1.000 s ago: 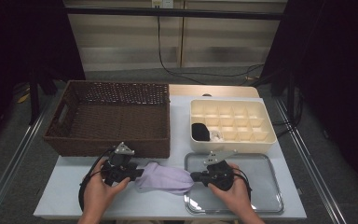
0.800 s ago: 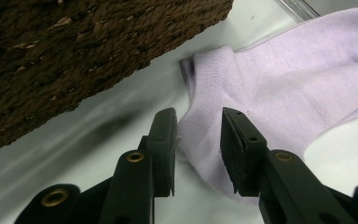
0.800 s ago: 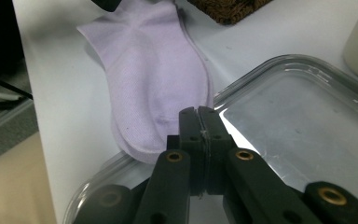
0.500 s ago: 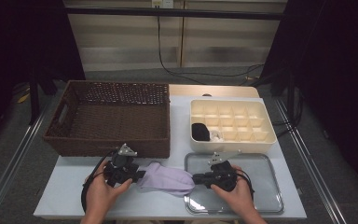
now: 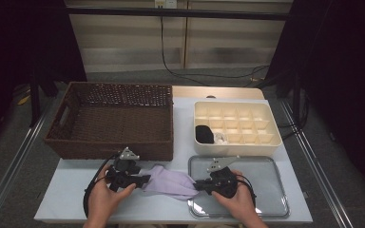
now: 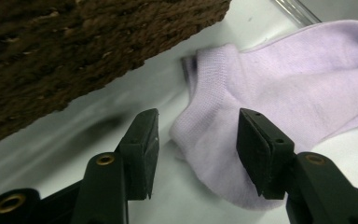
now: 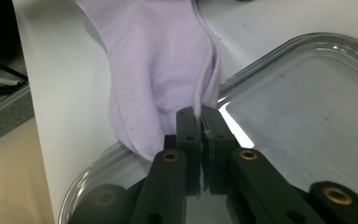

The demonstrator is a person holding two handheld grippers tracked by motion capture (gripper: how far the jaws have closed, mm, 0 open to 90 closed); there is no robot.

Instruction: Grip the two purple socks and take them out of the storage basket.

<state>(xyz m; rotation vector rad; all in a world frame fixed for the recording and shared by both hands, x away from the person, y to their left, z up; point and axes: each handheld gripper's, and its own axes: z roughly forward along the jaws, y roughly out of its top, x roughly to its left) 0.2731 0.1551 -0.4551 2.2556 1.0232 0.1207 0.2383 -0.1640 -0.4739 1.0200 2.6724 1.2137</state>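
The lilac sock (image 5: 167,181) lies flat on the white table (image 5: 71,209), stretched between the two grippers, with its far end draped over the rim of the clear tray (image 5: 266,209). The right gripper (image 5: 197,185) pinches that end tight, jaws closed on the fabric just over the tray's edge. At the other end the left gripper (image 5: 145,179) has just been opening, its pads now standing clear on either side of the sock's cuff, with the wicker basket (image 5: 114,121) just beyond it.
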